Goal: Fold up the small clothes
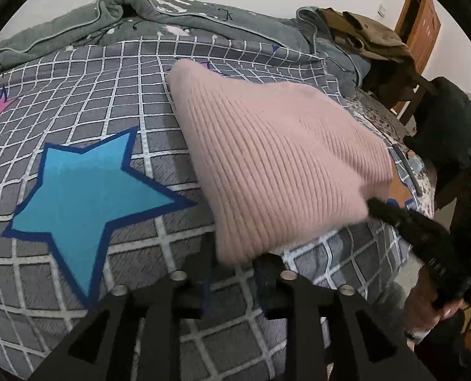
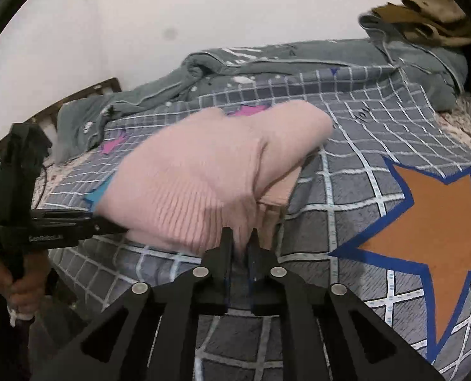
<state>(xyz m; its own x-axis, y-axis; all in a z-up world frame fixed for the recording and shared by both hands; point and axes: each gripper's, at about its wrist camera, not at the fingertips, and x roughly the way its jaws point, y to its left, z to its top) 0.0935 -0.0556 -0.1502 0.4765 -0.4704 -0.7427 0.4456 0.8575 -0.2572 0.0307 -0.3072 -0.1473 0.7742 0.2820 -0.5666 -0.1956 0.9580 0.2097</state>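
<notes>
A pink ribbed knit garment (image 1: 273, 171) hangs folded over, lifted at its near edge above the grid-patterned bed cover (image 1: 108, 95). My left gripper (image 1: 235, 260) is shut on its near lower corner, with the fabric bunched between the fingers. In the right wrist view the pink garment (image 2: 203, 171) droops in front of my right gripper (image 2: 240, 241), whose fingers stand close together with a pinch of pink fabric between them. The left gripper (image 2: 121, 230) meets the cloth from the left, and the right gripper (image 1: 373, 205) from the right. The garment's far end rests on the bed.
A blue star (image 1: 83, 197) and an orange star (image 2: 426, 228) are printed on the cover. A rumpled grey quilt (image 1: 140, 22) lies along the wall. Brown clothing (image 1: 362, 31) sits on the quilt's end near a wooden cabinet (image 1: 419, 22). A hand (image 1: 426, 304) holds the right gripper.
</notes>
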